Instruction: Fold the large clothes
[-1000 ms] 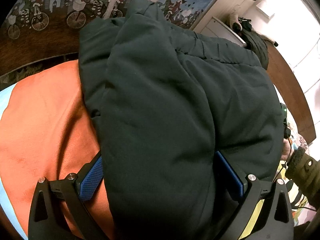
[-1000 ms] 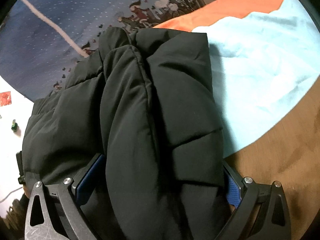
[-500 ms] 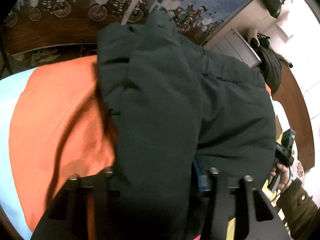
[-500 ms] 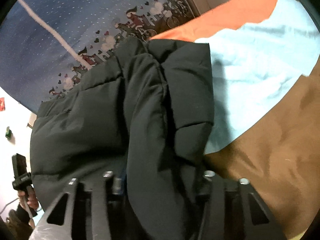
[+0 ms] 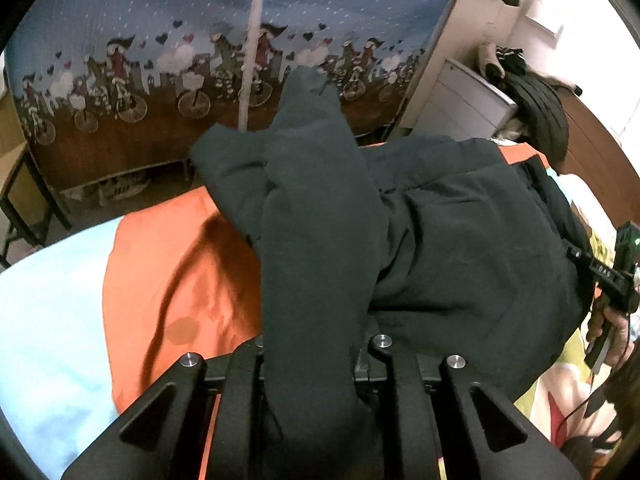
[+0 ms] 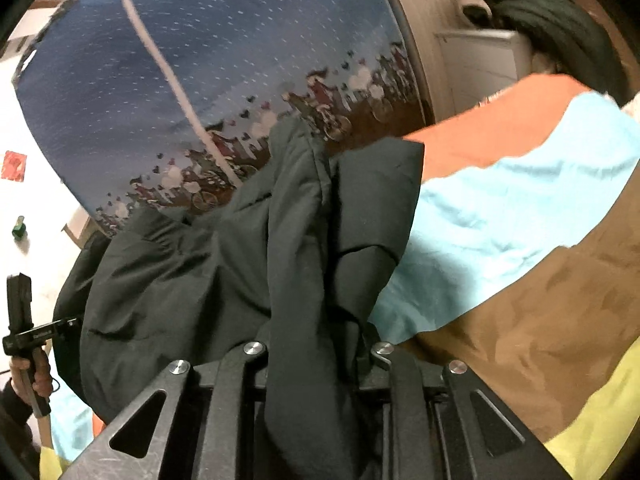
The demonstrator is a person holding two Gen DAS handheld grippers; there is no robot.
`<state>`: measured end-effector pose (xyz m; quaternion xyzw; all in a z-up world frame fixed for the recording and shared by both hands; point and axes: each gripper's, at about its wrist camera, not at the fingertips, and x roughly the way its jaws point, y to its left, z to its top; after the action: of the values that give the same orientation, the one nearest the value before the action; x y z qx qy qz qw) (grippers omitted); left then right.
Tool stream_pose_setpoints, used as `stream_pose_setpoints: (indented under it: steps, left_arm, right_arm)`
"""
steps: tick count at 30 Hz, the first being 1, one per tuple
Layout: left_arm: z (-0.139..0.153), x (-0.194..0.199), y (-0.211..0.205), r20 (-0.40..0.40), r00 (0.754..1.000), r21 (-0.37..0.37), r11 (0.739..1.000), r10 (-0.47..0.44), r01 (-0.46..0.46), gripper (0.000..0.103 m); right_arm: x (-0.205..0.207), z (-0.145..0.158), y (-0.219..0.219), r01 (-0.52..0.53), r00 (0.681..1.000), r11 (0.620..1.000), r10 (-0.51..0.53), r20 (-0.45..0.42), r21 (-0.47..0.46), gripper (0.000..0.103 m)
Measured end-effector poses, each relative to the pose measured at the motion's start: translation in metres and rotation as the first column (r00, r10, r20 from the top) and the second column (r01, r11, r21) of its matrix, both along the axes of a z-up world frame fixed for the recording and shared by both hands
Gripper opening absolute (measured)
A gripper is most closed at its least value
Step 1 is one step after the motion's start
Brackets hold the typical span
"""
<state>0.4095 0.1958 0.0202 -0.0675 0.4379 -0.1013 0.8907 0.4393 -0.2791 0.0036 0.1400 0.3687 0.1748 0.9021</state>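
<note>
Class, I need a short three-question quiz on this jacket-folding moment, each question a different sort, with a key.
1. True or false: the left gripper is shut on the dark padded jacket.
2. Multiple choice: directly under the jacket's folded edge in the left wrist view lies A) an orange cloth panel, B) a wooden floor, C) a white towel.
3. Fill in: the right gripper pinches the jacket beside a light ____ cloth panel.

Key: 1 true; 2 A; 3 blue.
</note>
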Motion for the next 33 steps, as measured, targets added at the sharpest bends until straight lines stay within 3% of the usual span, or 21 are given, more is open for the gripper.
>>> stream_pose_setpoints:
  steps: [8, 15, 20, 26, 28, 30, 33]
  left_arm:
    - [0.002, -0.044, -0.030, 0.057, 0.998, 0.079, 0.996, -0.040, 0.036, 0.012]
    - [-0.031, -0.071, -0.044, 0.005, 0.998, 0.142, 0.988, -0.057, 0.056, 0.012]
    - [-0.040, -0.069, -0.036, -0.001, 0.999, 0.120, 0.992, -0.032, 0.032, 0.014]
    - [-0.049, -0.069, -0.032, -0.049, 0.998, 0.113, 0.993, 0.027, -0.021, 0.026]
    - [-0.050, -0.070, -0.030, -0.057, 0.997, 0.103, 0.994, 0.042, -0.036, 0.029]
    - [-0.051, -0.072, -0.027, -0.067, 0.996, 0.096, 0.994, 0.052, -0.046, 0.035]
    - [-0.051, -0.073, -0.020, -0.092, 0.993, 0.087, 0.994, 0.076, -0.068, 0.042]
  right_arm:
    - [-0.049, 0.012, 0.001, -0.014, 0.997, 0.999, 0.017, 0.073, -0.033, 0.019]
    - [-0.087, -0.015, -0.008, 0.015, 0.999, 0.999, -0.014, 0.034, -0.032, 0.019]
    - [-0.088, -0.033, -0.014, 0.064, 0.998, 0.998, -0.064, 0.005, -0.020, 0.021]
    - [-0.084, -0.048, -0.017, 0.092, 0.994, 0.994, -0.095, -0.051, -0.053, 0.034]
    - [-0.084, -0.051, -0.019, 0.104, 0.992, 0.992, -0.108, -0.067, -0.064, 0.048]
    - [-0.086, -0.054, -0.021, 0.123, 0.988, 0.989, -0.129, -0.082, -0.084, 0.055]
    - [-0.091, -0.055, -0.021, 0.149, 0.984, 0.977, -0.161, -0.071, -0.153, 0.097]
